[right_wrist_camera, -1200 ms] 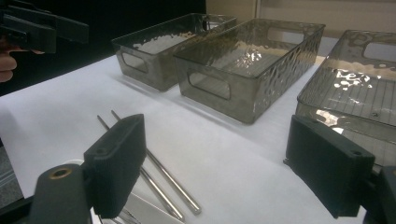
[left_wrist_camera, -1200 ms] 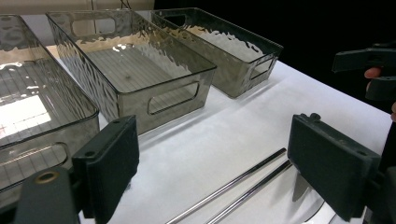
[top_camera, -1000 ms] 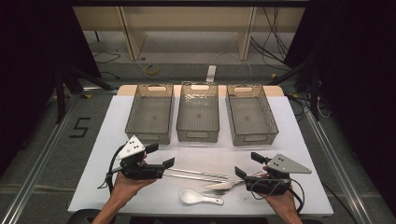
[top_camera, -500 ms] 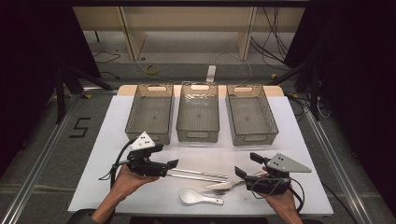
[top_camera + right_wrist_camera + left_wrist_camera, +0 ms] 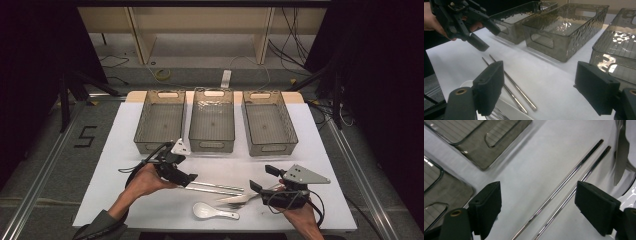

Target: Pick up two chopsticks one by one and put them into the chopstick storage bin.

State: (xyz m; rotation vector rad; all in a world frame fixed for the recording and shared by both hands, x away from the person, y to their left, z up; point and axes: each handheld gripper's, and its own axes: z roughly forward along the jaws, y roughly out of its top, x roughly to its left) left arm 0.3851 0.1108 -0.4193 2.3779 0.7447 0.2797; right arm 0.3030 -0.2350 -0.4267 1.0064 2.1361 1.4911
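Chopsticks (image 5: 564,190) = polished metal, mirror-bright, w/ a fine knurled/threaded texture near one end; the knife (image 5: 621,152) beside them is also glossy metal, spoon (image 5: 212,212) looks like glazed white ceramic or shiny plastic, can't tell which. Three bins (image 5: 564,27) are smoky translucent plastic, glossy, w/ rippled hammered-look walls and ribbed floors; table cover (image 5: 529,170) is matt white, smooth, prob. paper or plastic sheet. Left gripper (image 5: 537,205) and right gripper (image 5: 540,85) pads: matt black, slightly grainy plastic/rubber, w/ brass-coloured inserts in the jaw arms.
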